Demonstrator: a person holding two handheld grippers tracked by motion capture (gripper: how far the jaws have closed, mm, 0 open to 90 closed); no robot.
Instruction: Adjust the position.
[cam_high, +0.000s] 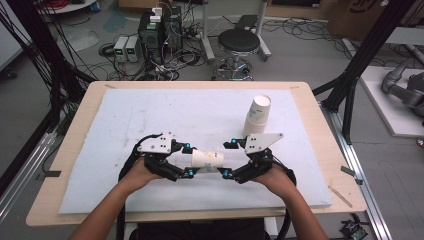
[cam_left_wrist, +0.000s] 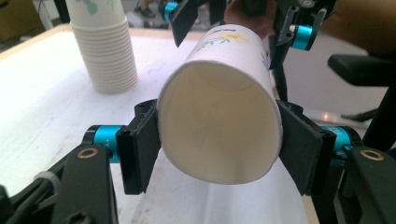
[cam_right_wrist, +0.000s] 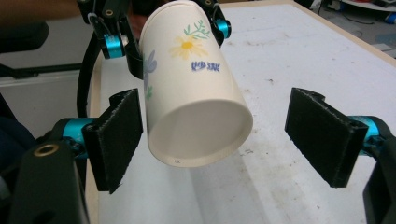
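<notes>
The left gripper (cam_left_wrist: 219, 144) pinches a paper cup (cam_left_wrist: 219, 121) at its rim while the right gripper (cam_right_wrist: 229, 140) stands wide open around its base, so a harder squeeze could crush it.

Cup (cam_high: 208, 160) before stack (cam_high: 257, 116)

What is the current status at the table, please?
Left gripper shut on flowered white paper cup. Right gripper open around its base. Cup stack clear.
</notes>
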